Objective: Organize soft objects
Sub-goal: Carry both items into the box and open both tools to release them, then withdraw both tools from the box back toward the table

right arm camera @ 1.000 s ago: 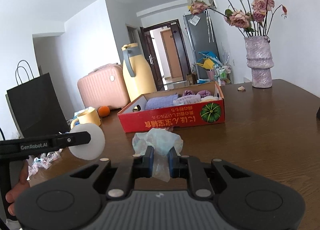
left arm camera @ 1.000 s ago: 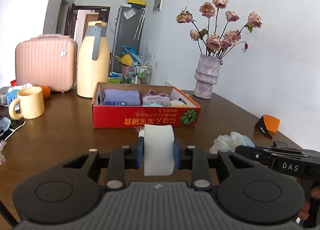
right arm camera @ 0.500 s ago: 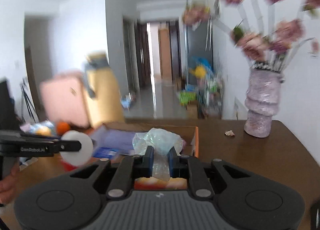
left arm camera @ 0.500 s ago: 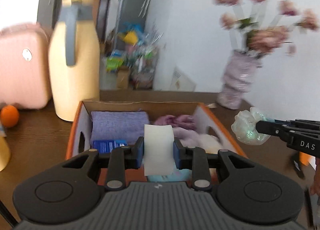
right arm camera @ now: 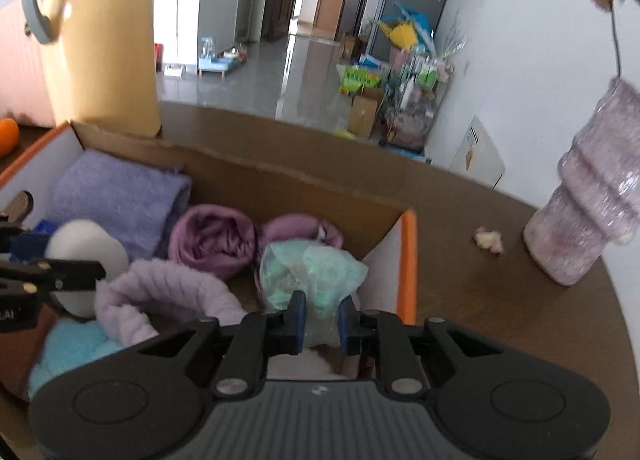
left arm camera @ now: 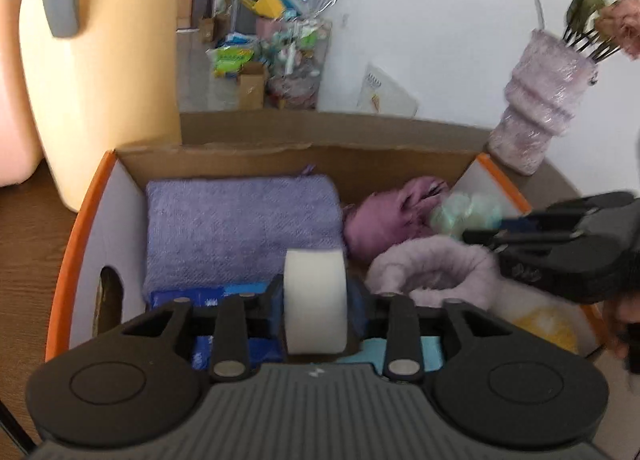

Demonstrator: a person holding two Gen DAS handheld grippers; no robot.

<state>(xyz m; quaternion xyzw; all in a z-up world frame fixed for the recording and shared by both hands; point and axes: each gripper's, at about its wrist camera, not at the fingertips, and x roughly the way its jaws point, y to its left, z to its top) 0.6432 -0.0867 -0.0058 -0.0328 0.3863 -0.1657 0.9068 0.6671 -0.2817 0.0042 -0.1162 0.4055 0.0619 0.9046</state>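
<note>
Both sets of jaws are clamped: the left gripper [left arm camera: 315, 302] on a white puff [left arm camera: 315, 300], the right gripper [right arm camera: 321, 318] on a crumpled green bag [right arm camera: 310, 274]. Both loads hang over the open box [right arm camera: 407, 260], not yet released. Inside already lie a lilac towel [left arm camera: 240, 228], a purple cloth [right arm camera: 212, 242] and a fluffy band [right arm camera: 168, 296]. By the look of it, only the two drops are left.

Right tool [right arm camera: 321, 318] grips pale green bundle [right arm camera: 310, 274] over cardboard box [right arm camera: 408, 260].
</note>
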